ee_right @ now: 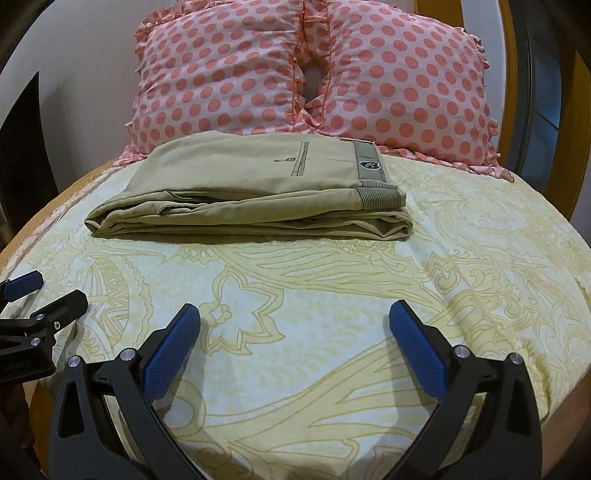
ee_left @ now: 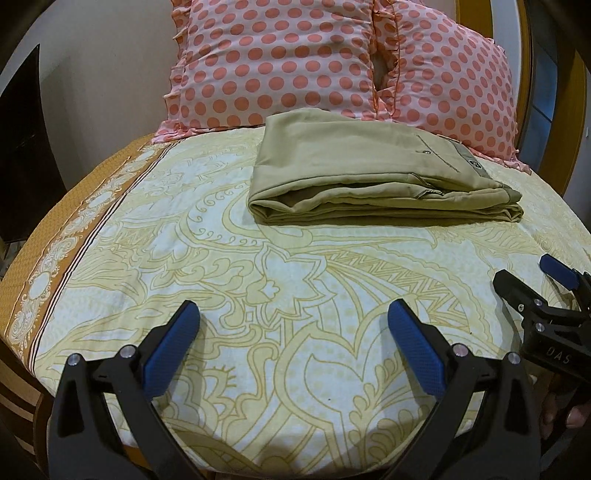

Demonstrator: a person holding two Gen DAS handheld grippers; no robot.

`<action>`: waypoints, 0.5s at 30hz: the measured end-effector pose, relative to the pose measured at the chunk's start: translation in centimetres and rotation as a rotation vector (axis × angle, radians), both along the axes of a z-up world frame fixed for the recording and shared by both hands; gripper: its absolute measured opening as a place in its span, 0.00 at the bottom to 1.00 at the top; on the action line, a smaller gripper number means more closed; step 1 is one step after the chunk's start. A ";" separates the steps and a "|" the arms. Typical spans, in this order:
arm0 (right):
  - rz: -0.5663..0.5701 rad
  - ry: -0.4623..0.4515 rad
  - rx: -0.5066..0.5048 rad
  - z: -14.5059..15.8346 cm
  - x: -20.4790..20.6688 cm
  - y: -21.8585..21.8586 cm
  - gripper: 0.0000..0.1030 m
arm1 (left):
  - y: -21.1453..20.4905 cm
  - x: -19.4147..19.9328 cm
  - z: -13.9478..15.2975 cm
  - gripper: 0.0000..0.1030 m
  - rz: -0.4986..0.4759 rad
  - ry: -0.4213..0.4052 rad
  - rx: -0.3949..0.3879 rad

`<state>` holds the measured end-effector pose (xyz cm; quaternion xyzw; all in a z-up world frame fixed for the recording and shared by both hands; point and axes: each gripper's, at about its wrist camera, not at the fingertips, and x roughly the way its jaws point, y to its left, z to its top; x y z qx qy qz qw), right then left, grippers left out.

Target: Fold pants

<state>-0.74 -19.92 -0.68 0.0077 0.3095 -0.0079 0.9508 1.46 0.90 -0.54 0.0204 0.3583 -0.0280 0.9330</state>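
Note:
The khaki pants [ee_left: 369, 173] lie folded in a flat stack on the bed near the pillows, waistband at the right; they also show in the right wrist view [ee_right: 251, 192]. My left gripper [ee_left: 293, 314] is open and empty, held above the sheet well short of the pants. My right gripper [ee_right: 295, 314] is open and empty too, also short of the pants. The right gripper shows at the right edge of the left wrist view [ee_left: 532, 275], and the left gripper at the left edge of the right wrist view [ee_right: 55, 291].
The bed has a yellow and white patterned sheet [ee_left: 258, 295] with an orange border at the left [ee_left: 48, 258]. Two pink polka-dot pillows [ee_right: 221, 81] [ee_right: 406, 85] lean at the head. A wooden bed frame [ee_right: 461, 22] rises behind them.

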 end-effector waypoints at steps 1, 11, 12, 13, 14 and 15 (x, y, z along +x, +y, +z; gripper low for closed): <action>0.000 0.000 0.000 0.0 0.0 0.0 0.99 | 0.0 0.0 0.0 0.98 0.000 -0.001 0.000; 0.004 0.000 0.000 0.0 0.0 -0.1 0.99 | 0.1 -0.1 0.0 0.98 -0.001 -0.001 0.000; 0.003 -0.001 0.000 0.0 0.0 -0.1 0.99 | 0.1 -0.1 0.0 0.98 -0.002 -0.002 0.000; 0.004 0.000 0.000 0.0 0.0 -0.1 0.99 | 0.1 0.0 0.0 0.98 -0.001 -0.002 0.000; 0.004 -0.001 -0.001 0.0 0.0 -0.2 0.99 | 0.1 -0.1 0.0 0.98 -0.001 -0.002 0.000; 0.005 0.000 0.000 0.0 0.0 -0.2 0.99 | 0.0 -0.1 0.0 0.98 -0.001 -0.002 0.000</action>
